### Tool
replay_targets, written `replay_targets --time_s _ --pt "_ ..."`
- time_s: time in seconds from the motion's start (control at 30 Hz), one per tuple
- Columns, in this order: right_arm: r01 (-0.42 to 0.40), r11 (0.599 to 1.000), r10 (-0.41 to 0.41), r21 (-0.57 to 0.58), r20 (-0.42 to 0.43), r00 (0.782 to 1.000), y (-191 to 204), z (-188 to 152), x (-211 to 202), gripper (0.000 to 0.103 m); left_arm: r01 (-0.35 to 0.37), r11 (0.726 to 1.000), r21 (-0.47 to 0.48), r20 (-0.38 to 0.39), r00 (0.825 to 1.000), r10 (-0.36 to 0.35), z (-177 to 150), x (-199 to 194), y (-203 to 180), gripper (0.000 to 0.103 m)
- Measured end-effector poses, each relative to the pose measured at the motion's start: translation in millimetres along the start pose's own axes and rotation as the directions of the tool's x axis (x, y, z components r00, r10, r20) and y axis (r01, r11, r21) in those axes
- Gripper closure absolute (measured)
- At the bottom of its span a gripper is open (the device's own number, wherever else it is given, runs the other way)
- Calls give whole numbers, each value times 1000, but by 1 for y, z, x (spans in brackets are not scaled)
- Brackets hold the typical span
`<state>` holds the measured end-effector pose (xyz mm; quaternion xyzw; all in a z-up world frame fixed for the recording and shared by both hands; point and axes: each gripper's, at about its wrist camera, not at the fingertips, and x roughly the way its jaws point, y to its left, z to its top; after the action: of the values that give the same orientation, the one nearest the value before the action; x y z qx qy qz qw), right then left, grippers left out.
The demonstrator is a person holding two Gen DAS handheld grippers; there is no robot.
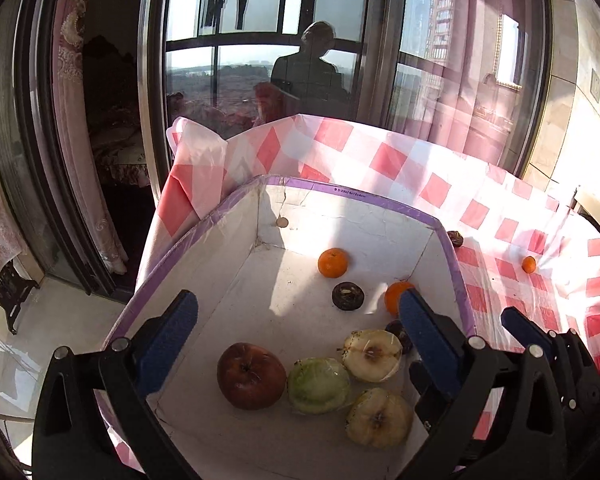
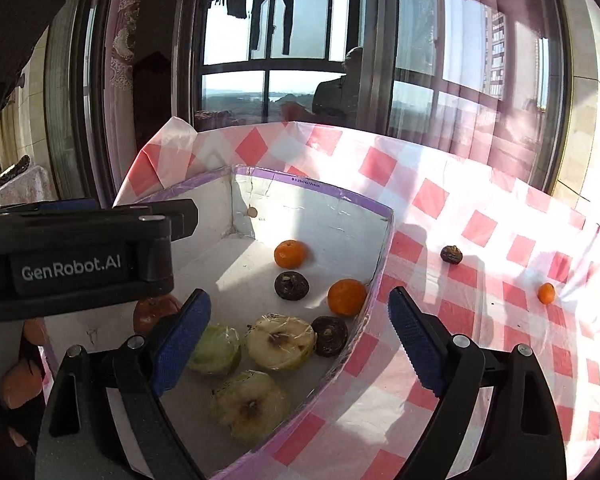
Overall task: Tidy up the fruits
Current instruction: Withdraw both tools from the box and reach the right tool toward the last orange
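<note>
From the left wrist view, the left tongs (image 1: pixel 296 328) hang wide apart over the box (image 1: pixel 380 199) and hold nothing. Most of the fruit is already in the box: a red apple (image 1: pixel 251 376), a green half (image 1: pixel 318 385), two pale apple halves (image 1: pixel 373 355), two oranges (image 1: pixel 332 263) and a dark round fruit (image 1: pixel 347 296). The fruits lie close together, so tongs that come down here could bump one and make it roll. The box walls stand high on both sides, and a low swing could knock the purple rim. The worktop (image 1: pixel 476 216) ends just past the box on the left, with the floor far below (a pushed box could tip off).

From the right wrist view, the right tongs (image 2: pixel 300 340) are wide apart too and empty, over the right wall of the box. Two fruits still sit out on the checked cloth (image 2: pixel 440 196): a small orange (image 2: pixel 546 293) and a brown wrinkly fruit (image 2: pixel 451 255), well apart from each other. There is lots of open room there. The small orange is round and could roll away if it is nudged. The cloth is loose and creased, so tongs that scrape it could drag it. The left tongs are very near on the left, so the two could bump
</note>
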<state>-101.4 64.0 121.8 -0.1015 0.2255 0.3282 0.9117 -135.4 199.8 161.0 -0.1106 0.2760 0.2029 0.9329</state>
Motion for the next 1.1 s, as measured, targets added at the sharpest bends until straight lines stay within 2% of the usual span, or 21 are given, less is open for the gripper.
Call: replay_targets --time_s 0.1,0.23,0.3,0.4,0.47,0.57,0.67,0.77,0.9,0.97,1.0,1.1 --pt "34 995 -41 92 80 996 -36 -7 -25 17 110 993 35 118 986 -114 1 -27 -37 2" --pt "110 962 -141 251 107 984 -98 -31 -46 17 275 952 137 172 940 -296 -14 -41 -101 2" --pt "164 935 -197 316 76 977 -128 -46 -50 16 332 922 198 159 917 -365 -24 -40 -135 2" --pt "249 882 -281 400 21 960 -173 -71 -58 16 426 852 304 83 879 -469 -44 -27 -190 2" --pt "289 844 -319 452 -9 948 -198 -85 -61 16 481 812 330 39 853 -521 -56 -11 -218 2" --pt "349 782 -371 516 -64 927 -233 -107 -60 16 552 787 275 -34 824 -566 -63 29 -245 2" --pt "394 716 -403 577 -120 907 -260 -127 -59 16 553 817 165 -94 833 -545 -64 81 -256 2" --pt "386 678 -390 626 -138 910 -279 -138 -55 16 571 819 66 -135 818 -559 -64 123 -252 2" --pt "379 678 -368 630 -155 917 -295 -133 -35 16 595 803 9 -138 797 -589 -65 150 -242 2" --pt "385 685 -363 618 -169 916 -303 -126 -20 16 612 790 -28 -173 776 -607 -67 161 -239 2" --pt "389 691 -358 609 -179 917 -307 -122 -11 16 631 774 -54 -180 756 -629 -67 163 -236 2" --pt "406 701 -351 587 -212 912 -322 -109 19 16 648 756 -91 -192 733 -652 -67 171 -233 2"
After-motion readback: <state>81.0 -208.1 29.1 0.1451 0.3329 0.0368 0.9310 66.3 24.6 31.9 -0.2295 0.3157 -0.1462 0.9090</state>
